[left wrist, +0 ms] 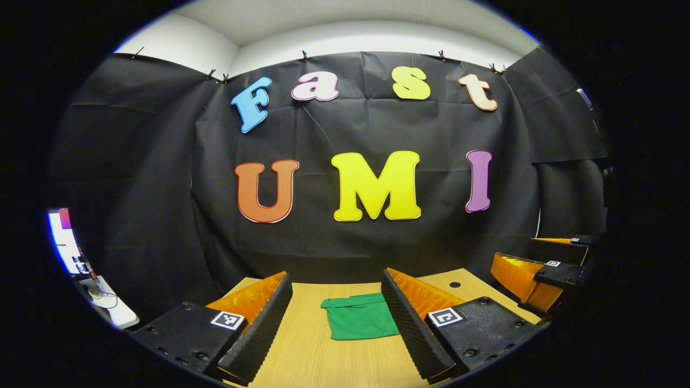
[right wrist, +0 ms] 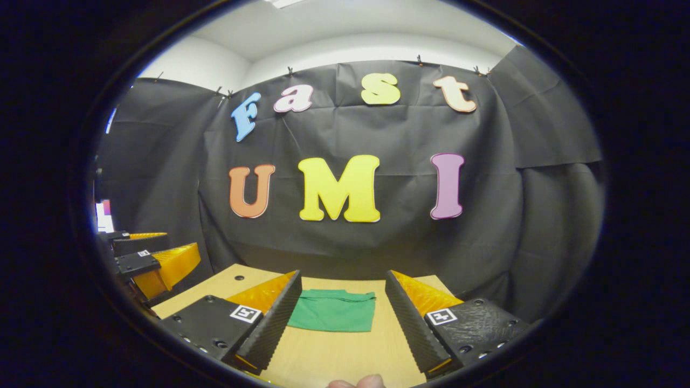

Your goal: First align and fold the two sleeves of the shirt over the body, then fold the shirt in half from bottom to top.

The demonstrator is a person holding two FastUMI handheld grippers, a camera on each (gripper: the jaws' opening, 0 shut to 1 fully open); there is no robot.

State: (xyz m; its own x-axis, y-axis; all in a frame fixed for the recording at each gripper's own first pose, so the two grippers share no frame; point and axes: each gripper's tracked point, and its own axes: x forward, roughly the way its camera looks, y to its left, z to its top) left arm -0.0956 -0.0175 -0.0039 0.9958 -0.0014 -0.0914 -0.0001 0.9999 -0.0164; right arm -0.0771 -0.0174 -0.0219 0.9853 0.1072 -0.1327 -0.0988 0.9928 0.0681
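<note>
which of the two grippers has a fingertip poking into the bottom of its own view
The right gripper: a fingertip shows at the bottom edge of its view; the left gripper view has none there.

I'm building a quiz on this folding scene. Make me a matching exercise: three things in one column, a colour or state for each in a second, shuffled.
Things:
1. shirt
2. table
3. left tool

States:
A. open, holding nothing
B. green, lying folded
C. light wood

Pairs: 1-B, 2-C, 3-A
</note>
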